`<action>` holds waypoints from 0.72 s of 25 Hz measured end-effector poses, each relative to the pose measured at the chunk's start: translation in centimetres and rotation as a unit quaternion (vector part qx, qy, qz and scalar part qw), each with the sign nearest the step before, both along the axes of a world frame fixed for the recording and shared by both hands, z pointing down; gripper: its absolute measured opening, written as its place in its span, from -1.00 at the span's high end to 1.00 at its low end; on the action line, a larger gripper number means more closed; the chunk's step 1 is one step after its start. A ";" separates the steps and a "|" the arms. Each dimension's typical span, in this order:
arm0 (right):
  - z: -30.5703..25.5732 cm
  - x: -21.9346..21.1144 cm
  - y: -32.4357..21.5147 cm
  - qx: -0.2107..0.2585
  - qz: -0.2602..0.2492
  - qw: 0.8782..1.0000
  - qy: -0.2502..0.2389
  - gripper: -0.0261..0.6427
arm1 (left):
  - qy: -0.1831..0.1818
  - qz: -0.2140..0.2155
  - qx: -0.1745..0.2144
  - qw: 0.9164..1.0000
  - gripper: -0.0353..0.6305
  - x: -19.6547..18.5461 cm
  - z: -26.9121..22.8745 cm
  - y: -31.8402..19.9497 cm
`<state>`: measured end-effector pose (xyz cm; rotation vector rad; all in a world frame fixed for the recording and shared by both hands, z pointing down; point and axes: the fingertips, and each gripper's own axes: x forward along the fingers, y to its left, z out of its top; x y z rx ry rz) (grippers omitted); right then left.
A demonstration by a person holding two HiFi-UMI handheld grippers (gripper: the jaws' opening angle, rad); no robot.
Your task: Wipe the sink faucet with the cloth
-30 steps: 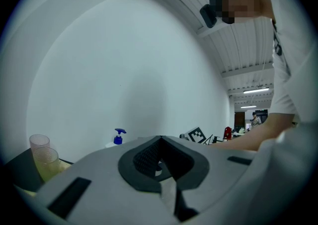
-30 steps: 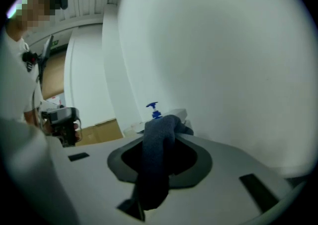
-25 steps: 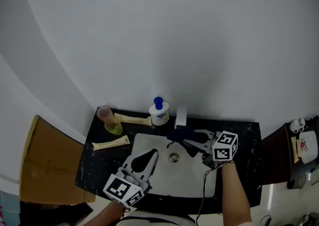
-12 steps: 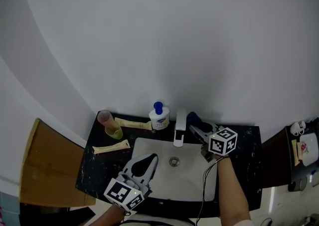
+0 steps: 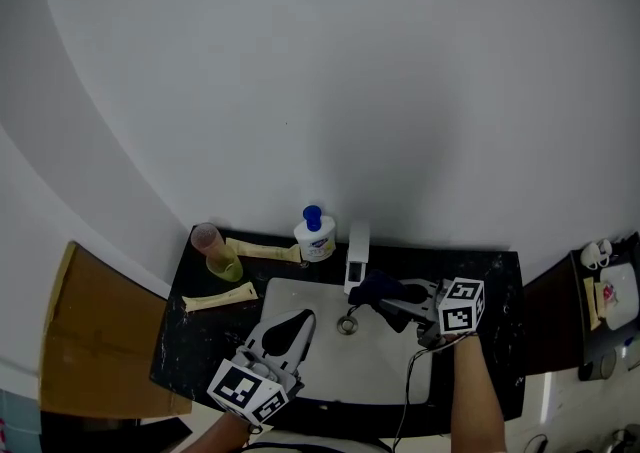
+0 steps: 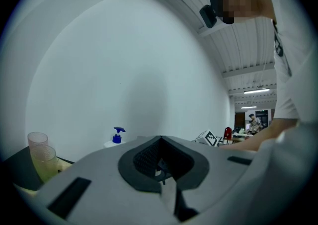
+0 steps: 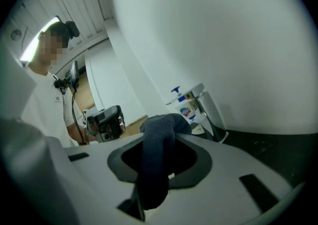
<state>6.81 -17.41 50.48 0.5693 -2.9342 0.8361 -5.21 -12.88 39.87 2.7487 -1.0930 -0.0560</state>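
Washroom mock-up in lab hall, basin in black counter, faucet, soap btl, ribbed ceiling w/ strip lights

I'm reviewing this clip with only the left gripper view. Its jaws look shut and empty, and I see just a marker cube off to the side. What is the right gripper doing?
Observer: The right gripper is shut on a dark blue cloth.
Operator: Where is that cloth relative to the faucet?
Observer: In the head view the cloth sits right beside the front end of the silver rectangular faucet, over the sink. I can't confirm that they touch.
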 end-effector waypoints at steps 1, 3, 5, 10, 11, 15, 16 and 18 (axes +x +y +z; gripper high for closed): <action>0.8 0.6 -0.3 -0.007 0.013 1.000 0.012 0.61 | -0.001 0.001 0.000 1.000 0.90 0.1 0.0 0.0; 2.4 1.9 -1.5 -0.019 0.045 0.998 0.045 0.61 | -0.002 0.002 0.001 1.000 0.90 0.3 0.0 0.0; 4.0 3.1 -3.1 -0.030 0.079 0.993 0.086 0.61 | -0.003 0.002 0.002 1.000 0.90 0.3 -0.1 -0.2; 8.2 5.6 -7.5 -0.034 0.166 0.949 0.266 0.61 | -0.012 -0.009 -0.001 1.000 0.90 -0.3 0.0 -0.1; 8.8 5.8 -8.1 -0.028 0.174 0.936 0.305 0.61 | -0.015 -0.012 -0.002 1.000 0.90 -0.6 0.2 0.0; 10.3 4.1 -10.0 0.000 0.149 0.901 0.408 0.61 | -0.022 -0.021 -0.003 1.000 0.90 -1.3 0.6 -0.1; 10.4 3.8 -10.5 0.004 0.146 0.898 0.415 0.61 | -0.022 -0.024 -0.002 0.999 0.90 -1.4 0.5 -0.3; 10.4 3.0 -11.0 0.002 0.153 0.902 0.404 0.61 | -0.025 -0.028 -0.004 0.999 0.90 -1.7 0.6 -0.3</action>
